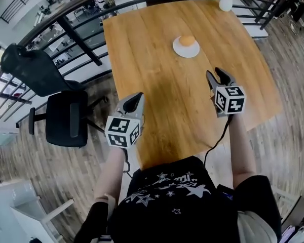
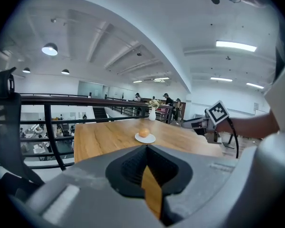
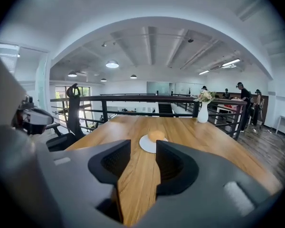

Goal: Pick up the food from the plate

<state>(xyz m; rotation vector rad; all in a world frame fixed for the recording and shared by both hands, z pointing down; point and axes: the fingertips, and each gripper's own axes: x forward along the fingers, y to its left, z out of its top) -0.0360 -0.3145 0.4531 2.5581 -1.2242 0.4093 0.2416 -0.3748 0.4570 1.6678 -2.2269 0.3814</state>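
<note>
A round orange piece of food [image 1: 186,40] lies on a small white plate [image 1: 178,50] on the far half of the wooden table [image 1: 157,90]. My right gripper [image 1: 216,73] hovers over the table's near right part, short of the plate, open with nothing between its jaws. In the right gripper view the food [image 3: 156,135] and plate [image 3: 144,145] sit ahead, just past the parted jaws of the right gripper [image 3: 143,148]. My left gripper [image 1: 139,95] hangs at the table's near left edge, shut and empty. Its own view shows the left gripper [image 2: 146,147] with its tips together and the food [image 2: 144,133] far ahead.
A white vase [image 1: 226,1] with flowers stands at the table's far edge. A black railing [image 1: 81,44] runs behind and to the left of the table. A black office chair [image 1: 66,118] stands on the floor at the left.
</note>
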